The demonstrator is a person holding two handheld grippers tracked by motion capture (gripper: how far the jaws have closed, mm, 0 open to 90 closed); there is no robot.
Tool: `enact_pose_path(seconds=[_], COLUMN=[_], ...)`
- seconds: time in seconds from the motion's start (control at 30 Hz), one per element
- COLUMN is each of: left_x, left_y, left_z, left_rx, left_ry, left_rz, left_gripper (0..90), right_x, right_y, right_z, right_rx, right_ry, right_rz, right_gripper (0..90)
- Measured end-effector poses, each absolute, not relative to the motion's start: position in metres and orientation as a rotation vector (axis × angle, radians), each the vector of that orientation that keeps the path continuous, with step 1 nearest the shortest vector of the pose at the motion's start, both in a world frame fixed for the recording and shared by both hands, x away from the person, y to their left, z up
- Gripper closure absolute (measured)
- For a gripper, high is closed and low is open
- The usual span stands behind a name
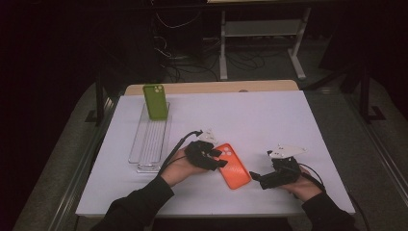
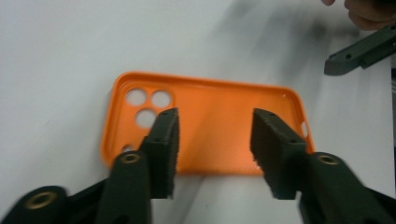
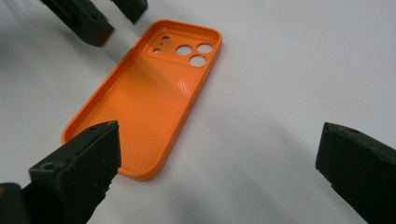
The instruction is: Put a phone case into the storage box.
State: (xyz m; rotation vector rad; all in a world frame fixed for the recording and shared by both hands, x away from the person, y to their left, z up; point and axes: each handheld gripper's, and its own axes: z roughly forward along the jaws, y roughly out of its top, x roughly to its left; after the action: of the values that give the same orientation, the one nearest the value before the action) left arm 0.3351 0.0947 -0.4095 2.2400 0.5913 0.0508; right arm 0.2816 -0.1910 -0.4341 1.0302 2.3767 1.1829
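My left claw (image 2: pixel 212 140) hovers over the orange case (image 2: pixel 210 126), jaws apart, nothing gripped. My right claw (image 3: pixel 219 163) gapes wide beside it. The case lies flat on the worktop (image 1: pixel 269 120).

A green phone case (image 1: pixel 155 101) stood upright at the far end of a clear ribbed tray (image 1: pixel 150 144), in the upper left of the white tabletop (image 1: pixel 269 120). Beyond the tabletop's far edge, a strip of wooden board (image 1: pixel 211 87) showed, with white shelf legs (image 1: pixel 297 57) and tangled cables (image 1: pixel 183 62) on the dark floor.
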Motion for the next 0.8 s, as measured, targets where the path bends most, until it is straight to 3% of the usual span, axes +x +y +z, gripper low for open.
enact_pose_path(seconds=[0.23,0.4,0.47,0.57,0.8], left_x=[0.327,0.321,0.319,0.318,0.318], left_y=[0.123,0.136,0.138,0.139,0.140], left_z=[-0.410,-0.416,-0.420,-0.424,-0.422], left_rx=[2.208,2.215,2.213,2.222,2.220], left_ry=[0.626,0.639,0.639,0.629,0.598], left_rz=[0.109,0.105,0.101,0.108,0.133], left_gripper=[22.1,12.1,4.0,0.0,0.0], right_x=[0.282,0.282,0.283,0.284,0.285], right_y=[-0.191,-0.192,-0.191,-0.187,-0.175], right_z=[-0.433,-0.430,-0.428,-0.422,-0.413], right_rx=[1.041,1.067,1.085,1.118,1.171], right_ry=[2.373,2.373,2.383,2.386,2.406], right_rz=[1.177,1.176,1.168,1.164,1.137], right_gripper=[0.0,0.0,0.0,0.0,0.0])
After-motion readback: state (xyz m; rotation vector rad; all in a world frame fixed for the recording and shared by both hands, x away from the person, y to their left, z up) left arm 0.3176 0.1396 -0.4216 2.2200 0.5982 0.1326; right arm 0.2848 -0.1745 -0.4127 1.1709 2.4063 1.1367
